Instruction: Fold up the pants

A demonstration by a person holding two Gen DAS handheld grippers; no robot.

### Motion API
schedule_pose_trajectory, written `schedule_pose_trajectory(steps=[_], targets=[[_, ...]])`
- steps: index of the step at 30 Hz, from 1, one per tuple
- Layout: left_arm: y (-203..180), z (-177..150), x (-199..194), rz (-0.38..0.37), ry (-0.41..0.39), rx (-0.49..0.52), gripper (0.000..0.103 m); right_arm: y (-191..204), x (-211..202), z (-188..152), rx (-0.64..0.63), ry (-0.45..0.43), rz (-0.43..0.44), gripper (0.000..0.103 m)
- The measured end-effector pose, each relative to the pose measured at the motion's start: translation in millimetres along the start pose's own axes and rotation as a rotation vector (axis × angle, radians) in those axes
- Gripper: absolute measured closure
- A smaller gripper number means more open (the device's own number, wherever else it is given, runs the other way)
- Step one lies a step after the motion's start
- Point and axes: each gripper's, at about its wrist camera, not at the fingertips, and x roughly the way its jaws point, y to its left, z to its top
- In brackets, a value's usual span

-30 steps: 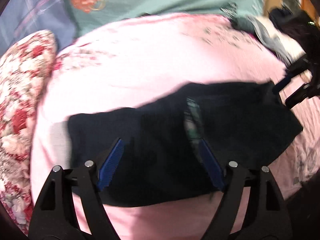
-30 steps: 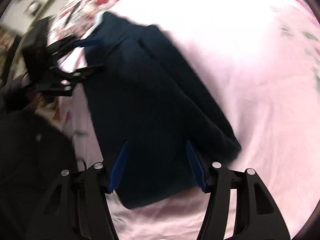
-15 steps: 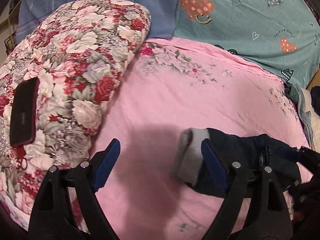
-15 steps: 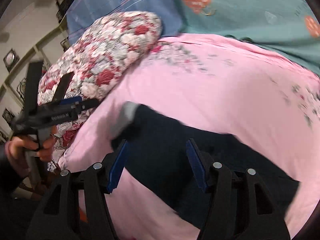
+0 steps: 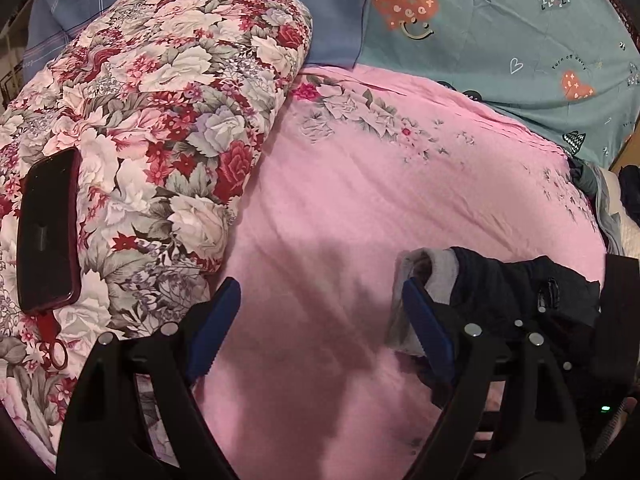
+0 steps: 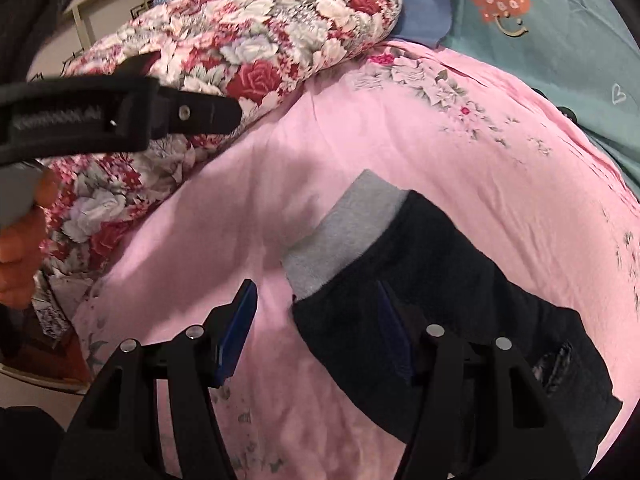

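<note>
left gripper (image 5: 320, 328), seen from its own camera, has its jaws apart and has just been opening a little wider; only pink sheet (image 5: 360, 200) lies between them, nothing is held. the pants (image 5: 520, 288) lie to its right, the grey cuff (image 5: 440, 276) just behind the right finger, perhaps brushing it, though that is hard to tell here. a phone (image 5: 48, 232) rests on the flowered quilt (image 5: 168, 120), well apart to the left.

right gripper (image 6: 316, 324), from its own camera, is also parted and empty: its left finger hangs over bare sheet, its right finger over the dark cloth near the cuff (image 6: 344, 228). the pants (image 6: 460, 300) run long from the cuff at upper left down to lower right, folded narrow by my guess. this gripper is the nearer one; it points steeply down, while the other gripper (image 6: 120, 116) hangs off at the upper left in a hand (image 6: 20, 240).
</note>
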Motion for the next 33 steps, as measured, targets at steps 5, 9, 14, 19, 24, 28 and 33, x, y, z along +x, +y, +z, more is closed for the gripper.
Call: schedule_pose_trajectory(steps=[5, 9, 14, 19, 24, 28, 33], targets=[[8, -3, 0, 0.004, 0.002, -0.014, 0.018, 9, 24, 4, -0.019, 0.051, -0.038, 0.041], [13, -6, 0, 0.004, 0.004, -0.035, 0.018, 10, 36, 1, -0.029, 0.079, -0.064, 0.037], [17, -10, 1, 0.009, 0.013, -0.046, 0.018, 12, 50, -4, -0.067, 0.095, -0.112, 0.033], [19, -11, 2, 0.014, 0.016, -0.055, 0.018, 18, 55, -6, -0.099, 0.101, -0.149, 0.033], [21, -13, 2, 0.019, 0.022, -0.062, 0.018, 17, 56, -6, -0.095, 0.105, -0.155, 0.049], [21, -15, 4, 0.023, 0.03, -0.065, 0.019, -6, 46, -2, 0.003, 0.094, -0.14, 0.078], [13, -18, 15, -0.009, 0.049, -0.065, 0.019, -34, 18, -3, 0.17, 0.012, 0.001, 0.084]])
